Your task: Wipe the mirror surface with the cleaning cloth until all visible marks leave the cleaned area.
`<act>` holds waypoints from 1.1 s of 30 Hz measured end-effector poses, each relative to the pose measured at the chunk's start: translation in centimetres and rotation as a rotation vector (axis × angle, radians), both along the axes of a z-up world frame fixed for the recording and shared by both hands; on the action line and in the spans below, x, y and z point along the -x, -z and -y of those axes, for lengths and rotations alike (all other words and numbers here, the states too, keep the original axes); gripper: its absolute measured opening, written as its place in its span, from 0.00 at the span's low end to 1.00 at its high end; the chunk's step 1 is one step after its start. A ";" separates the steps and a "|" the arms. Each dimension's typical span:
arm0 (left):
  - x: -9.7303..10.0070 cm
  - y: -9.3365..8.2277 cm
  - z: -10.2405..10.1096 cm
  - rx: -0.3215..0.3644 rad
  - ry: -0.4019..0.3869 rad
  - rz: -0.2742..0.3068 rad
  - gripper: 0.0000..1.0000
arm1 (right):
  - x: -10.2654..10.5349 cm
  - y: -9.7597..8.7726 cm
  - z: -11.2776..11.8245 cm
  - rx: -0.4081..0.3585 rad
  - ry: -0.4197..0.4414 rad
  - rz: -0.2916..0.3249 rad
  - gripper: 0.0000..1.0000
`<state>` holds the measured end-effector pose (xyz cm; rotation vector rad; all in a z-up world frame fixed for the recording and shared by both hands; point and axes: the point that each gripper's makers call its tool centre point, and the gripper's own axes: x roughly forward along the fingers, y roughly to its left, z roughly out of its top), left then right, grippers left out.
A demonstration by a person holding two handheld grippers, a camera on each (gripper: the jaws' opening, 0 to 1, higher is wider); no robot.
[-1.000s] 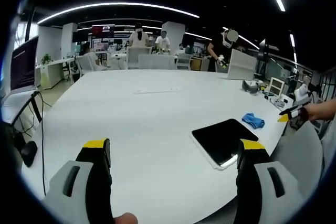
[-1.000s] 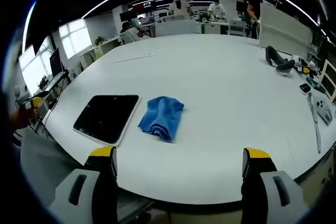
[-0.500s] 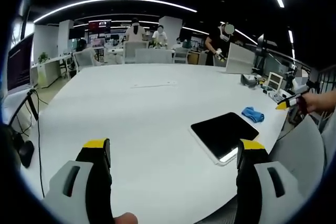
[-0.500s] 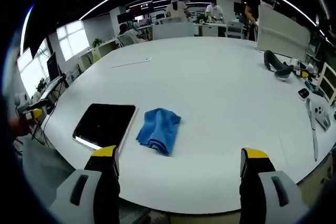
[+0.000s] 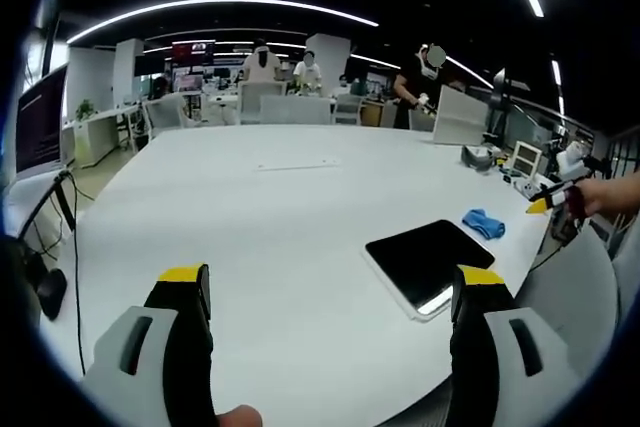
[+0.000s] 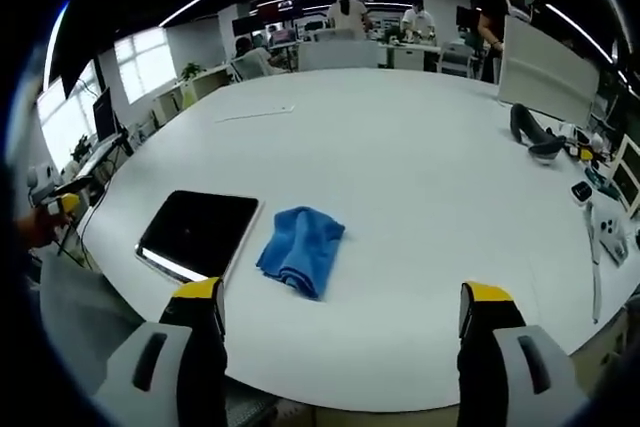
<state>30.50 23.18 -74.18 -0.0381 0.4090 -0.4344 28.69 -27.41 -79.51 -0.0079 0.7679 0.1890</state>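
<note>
A dark rectangular mirror point(image 5: 430, 261) with a white rim lies flat near the edge of the white table point(image 5: 270, 217); it also lies left of centre in the right gripper view point(image 6: 200, 232). A crumpled blue cleaning cloth point(image 6: 300, 249) rests just right of the mirror there, and small beyond the mirror in the left gripper view point(image 5: 484, 224). My left gripper point(image 5: 325, 322) stands open above the table, with the mirror near its right jaw. My right gripper point(image 6: 340, 332) stands open at the table edge, short of the cloth. It also shows far right in the left gripper view point(image 5: 560, 197).
A black headset point(image 6: 535, 132), small devices and cables point(image 6: 600, 217) lie at the table's right side. A white board point(image 6: 540, 62) stands behind them. A thin strip point(image 6: 255, 113) lies further in. People work at desks in the background. A monitor and cables point(image 5: 45, 127) stand at the left.
Both views shifted slightly with the hands. The mirror and cloth lie where they were. Both grippers stay open.
</note>
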 end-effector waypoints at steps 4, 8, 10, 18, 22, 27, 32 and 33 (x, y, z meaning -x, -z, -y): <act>0.1 -0.4 -0.1 -0.002 -0.001 0.004 0.99 | -0.1 -1.5 1.5 0.083 0.012 -0.015 0.98; 0.0 -1.4 -0.1 -0.007 0.007 0.021 0.99 | -1.7 -5.0 3.0 0.133 0.007 0.009 0.97; -0.4 -1.8 -0.4 -0.004 0.002 0.029 0.99 | -2.0 -5.8 2.9 0.115 -0.005 0.017 0.98; -1.2 -2.1 -1.4 0.012 -0.019 0.040 0.99 | -0.8 -2.7 1.2 -0.015 0.047 -0.025 0.96; -1.3 -1.3 -2.4 0.023 -0.028 0.004 0.99 | -0.2 -1.5 -0.1 -0.034 0.057 -0.020 0.95; -0.5 0.4 -2.6 -0.062 -0.001 -0.032 0.99 | 0.4 -0.3 -2.4 -0.065 0.006 -0.036 0.98; -0.5 0.0 -2.6 0.022 -0.031 -0.036 0.99 | 0.2 -0.2 -2.5 -0.061 0.050 -0.006 0.98; -0.6 -0.1 -2.6 0.029 -0.036 -0.034 0.99 | 0.3 -0.1 -2.6 -0.072 0.046 -0.013 0.98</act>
